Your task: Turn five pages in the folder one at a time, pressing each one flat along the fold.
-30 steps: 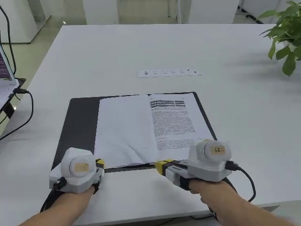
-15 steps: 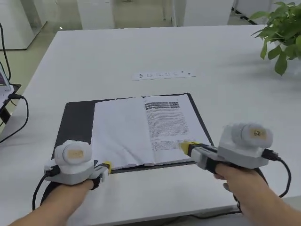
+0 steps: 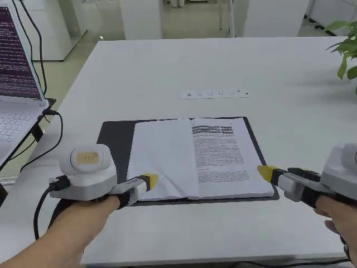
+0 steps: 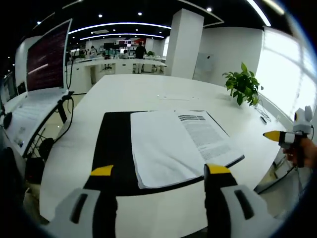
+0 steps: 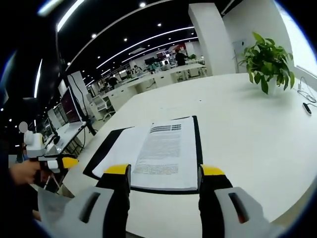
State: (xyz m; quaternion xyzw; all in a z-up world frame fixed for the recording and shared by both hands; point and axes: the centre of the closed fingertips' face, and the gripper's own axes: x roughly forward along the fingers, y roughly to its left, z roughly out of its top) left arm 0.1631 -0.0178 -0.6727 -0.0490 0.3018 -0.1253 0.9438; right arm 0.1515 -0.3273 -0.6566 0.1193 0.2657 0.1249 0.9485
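The open folder [image 3: 218, 157] is flanked at its near edge by the left gripper [image 3: 146, 182] and the right gripper [image 3: 267, 173], each held with jaws spread and empty.

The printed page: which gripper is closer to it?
Right. The right gripper sits just off the lower right corner of the printed page; the left gripper is at the lower left corner of the blank page.

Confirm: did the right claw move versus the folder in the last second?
Yes. The right claw went rightward along the front edge of the folder, from near its spine to just past the right corner.
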